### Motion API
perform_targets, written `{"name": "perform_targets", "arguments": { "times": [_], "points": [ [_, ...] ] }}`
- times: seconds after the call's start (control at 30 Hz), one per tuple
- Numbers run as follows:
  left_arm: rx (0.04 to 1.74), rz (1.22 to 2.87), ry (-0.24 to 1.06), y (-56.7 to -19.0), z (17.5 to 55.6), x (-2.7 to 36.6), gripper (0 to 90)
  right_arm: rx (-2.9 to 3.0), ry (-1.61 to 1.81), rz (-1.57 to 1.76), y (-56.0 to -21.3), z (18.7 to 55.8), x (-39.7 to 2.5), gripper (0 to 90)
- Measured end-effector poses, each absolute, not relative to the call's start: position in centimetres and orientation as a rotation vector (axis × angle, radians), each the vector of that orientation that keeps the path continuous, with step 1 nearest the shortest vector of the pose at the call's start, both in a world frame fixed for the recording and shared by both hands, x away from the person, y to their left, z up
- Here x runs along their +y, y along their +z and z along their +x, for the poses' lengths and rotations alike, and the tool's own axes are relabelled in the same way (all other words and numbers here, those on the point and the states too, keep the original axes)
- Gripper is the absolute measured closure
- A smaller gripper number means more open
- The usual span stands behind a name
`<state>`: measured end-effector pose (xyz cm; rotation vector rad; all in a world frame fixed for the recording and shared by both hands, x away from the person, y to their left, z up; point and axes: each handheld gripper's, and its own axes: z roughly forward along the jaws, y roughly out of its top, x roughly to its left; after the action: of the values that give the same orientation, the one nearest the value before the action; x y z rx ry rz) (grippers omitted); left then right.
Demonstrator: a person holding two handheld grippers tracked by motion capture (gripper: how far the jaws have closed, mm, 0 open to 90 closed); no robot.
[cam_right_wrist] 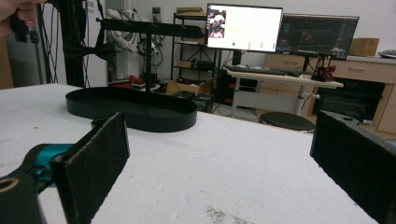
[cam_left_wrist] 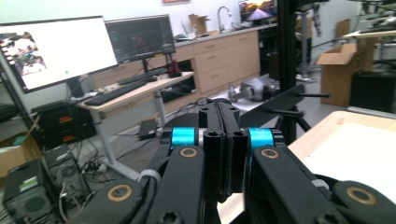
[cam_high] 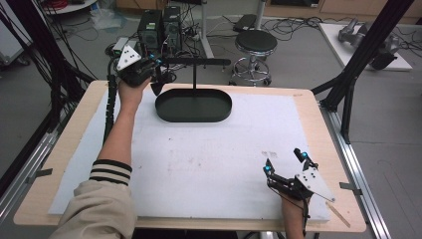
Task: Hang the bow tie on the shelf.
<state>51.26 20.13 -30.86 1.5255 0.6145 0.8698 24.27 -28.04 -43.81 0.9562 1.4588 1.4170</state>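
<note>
Black oval tray [cam_high: 193, 105], nothing inside

The left tool [cam_high: 155, 66] is black, with a grey three-cornered plate, teal bands at the jaw bases, brass-coloured pivot rings and a ribbed black cable. The right tool [cam_high: 284, 163] matches, its jaws faced with rough black pads [cam_right_wrist: 99, 154]. The left sleeve [cam_high: 99, 201] is beige, its cuff striped black and white.

The left gripper [cam_high: 155, 63] hides what, if anything, is pinched at the stand's crossbar [cam_high: 199, 61] end
</note>
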Motion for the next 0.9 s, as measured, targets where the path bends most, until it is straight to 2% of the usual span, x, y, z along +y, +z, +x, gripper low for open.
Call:
{"name": "perform_targets", "arguments": {
  "times": [0.27,0.3,0.37,0.4,0.53,0.67,0.9],
  "points": [
    [0.675,1.544,0.910,-31.7,51.8,20.7,86.8,1.465,1.412,0.941,-43.8,24.3,-27.8,3.7],
    [0.675,1.544,0.910,-31.7,51.8,20.7,82.2,1.465,1.413,0.946,-43.8,24.3,-27.7,3.7],
    [0.712,1.514,0.921,-31.7,51.7,21.0,61.6,1.465,1.413,0.947,-43.8,24.3,-27.7,3.7],
    [0.721,1.498,0.917,-31.6,51.7,21.1,55.0,1.464,1.414,0.947,-43.8,24.3,-27.7,3.7],
    [0.730,1.465,0.930,-31.4,51.3,21.5,38.6,1.464,1.415,0.946,-43.8,24.2,-27.6,3.7],
    [0.720,1.445,0.919,-30.8,50.4,21.8,26.1,1.458,1.415,0.938,-43.7,24.2,-27.7,3.7],
    [0.689,1.385,0.884,-29.9,47.3,23.1,22.0,1.451,1.418,0.943,-43.8,24.1,-27.8,3.7]
  ]
}}
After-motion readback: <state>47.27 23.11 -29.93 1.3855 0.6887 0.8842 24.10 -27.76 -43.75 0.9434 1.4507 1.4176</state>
